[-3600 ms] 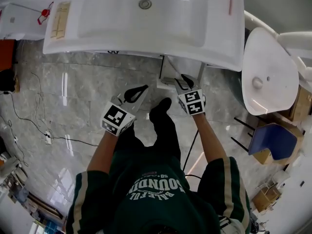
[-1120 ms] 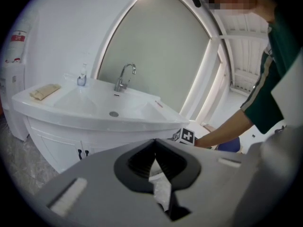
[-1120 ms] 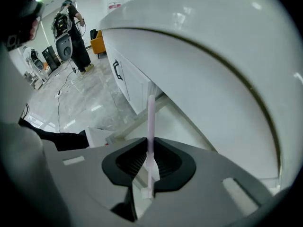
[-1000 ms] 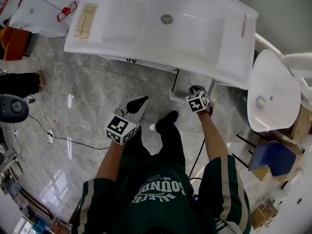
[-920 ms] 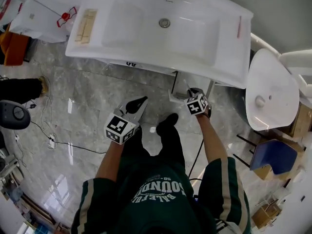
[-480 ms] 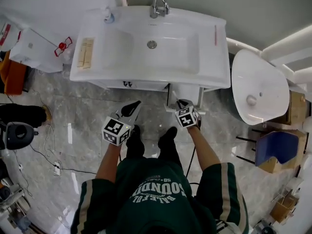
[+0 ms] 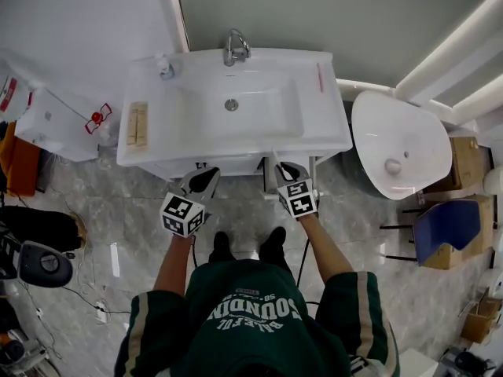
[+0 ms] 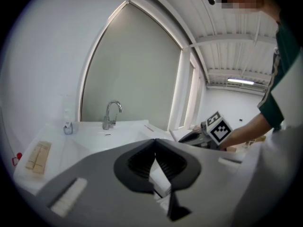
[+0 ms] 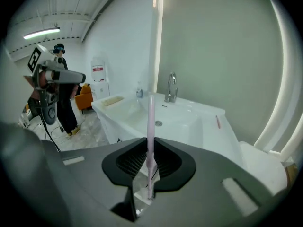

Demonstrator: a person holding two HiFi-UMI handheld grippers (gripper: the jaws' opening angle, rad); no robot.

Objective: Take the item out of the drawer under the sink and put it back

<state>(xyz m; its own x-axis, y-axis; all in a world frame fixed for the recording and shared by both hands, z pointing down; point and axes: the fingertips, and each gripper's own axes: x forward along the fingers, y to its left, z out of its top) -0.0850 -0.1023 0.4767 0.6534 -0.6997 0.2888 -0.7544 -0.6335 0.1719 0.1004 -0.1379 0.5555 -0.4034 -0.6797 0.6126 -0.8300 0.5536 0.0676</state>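
My right gripper [image 7: 291,169] is shut on a thin pale pink stick [image 9: 151,122] that stands upright between its jaws, in front of the white sink counter [image 7: 314,124]. The stick [image 7: 276,160] pokes up past the counter's front edge. My left gripper [image 7: 203,181] hovers beside it to the left, shut with nothing between its tips [image 8: 154,143]. From the left gripper view the right gripper [image 8: 199,136] shows at the right. Part of the white cabinet front [image 7: 271,185] shows under the counter; I cannot make out how the drawer stands.
On the counter are a faucet [image 7: 234,47], a small bottle [image 7: 164,67], a wooden piece [image 7: 137,122] and a red stick [image 7: 320,77]. A white oval fixture [image 7: 393,144] stands right of the vanity. A person [image 9: 64,108] stands left, by an orange seat [image 9: 85,96].
Both grippers have risen from low by the cabinet to counter height, the right one with the stick still in it. The view has lifted and now takes in the whole sink.
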